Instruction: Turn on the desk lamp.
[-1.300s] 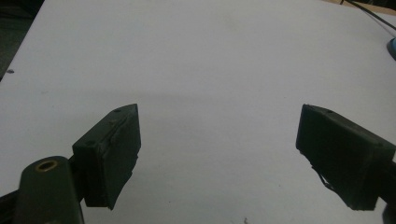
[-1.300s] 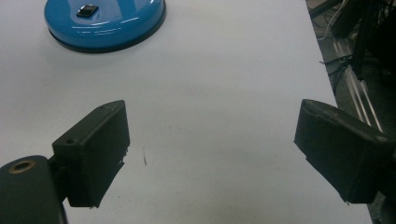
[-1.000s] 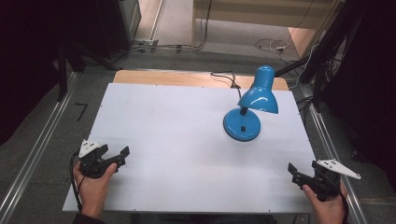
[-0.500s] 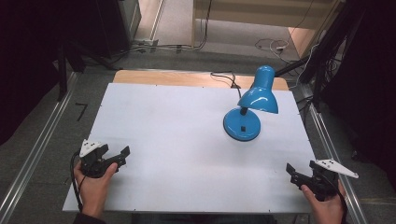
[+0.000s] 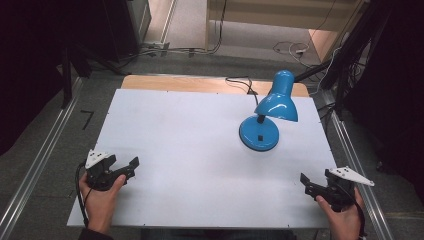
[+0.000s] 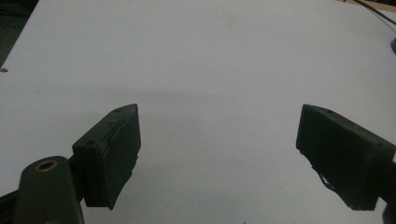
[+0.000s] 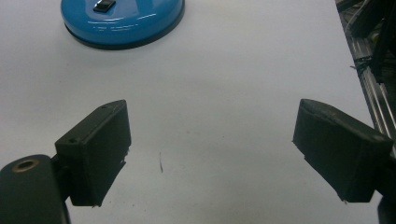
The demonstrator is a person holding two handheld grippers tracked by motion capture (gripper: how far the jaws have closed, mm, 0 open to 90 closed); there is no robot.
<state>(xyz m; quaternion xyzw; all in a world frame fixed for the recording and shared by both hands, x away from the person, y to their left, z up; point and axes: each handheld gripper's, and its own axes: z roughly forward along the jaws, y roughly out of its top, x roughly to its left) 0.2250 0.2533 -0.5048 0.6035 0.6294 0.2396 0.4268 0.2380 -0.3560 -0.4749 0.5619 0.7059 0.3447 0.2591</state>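
A blue desk lamp [image 5: 270, 107] stands upright on the white table [image 5: 190, 135] at the back right, its round base [image 5: 259, 134] flat on the surface and its shade tilted down. The base [image 7: 122, 21] lies ahead of my right gripper [image 7: 212, 140], which is open with nothing between its jaws. That right gripper [image 5: 320, 187] sits at the table's front right corner, held by a hand. My left gripper [image 5: 122, 167] rests at the front left edge, also open and empty; its jaws [image 6: 219, 149] point over bare white tabletop.
The lamp's black cord [image 5: 240, 82] runs off the table's far edge over a wooden strip [image 5: 175, 82]. Metal rails [image 5: 35, 165] flank the table on both sides. Cables lie on the floor beyond.
The right gripper has shifted slightly left and forward along the front edge. The left gripper and the lamp have stayed where they were.
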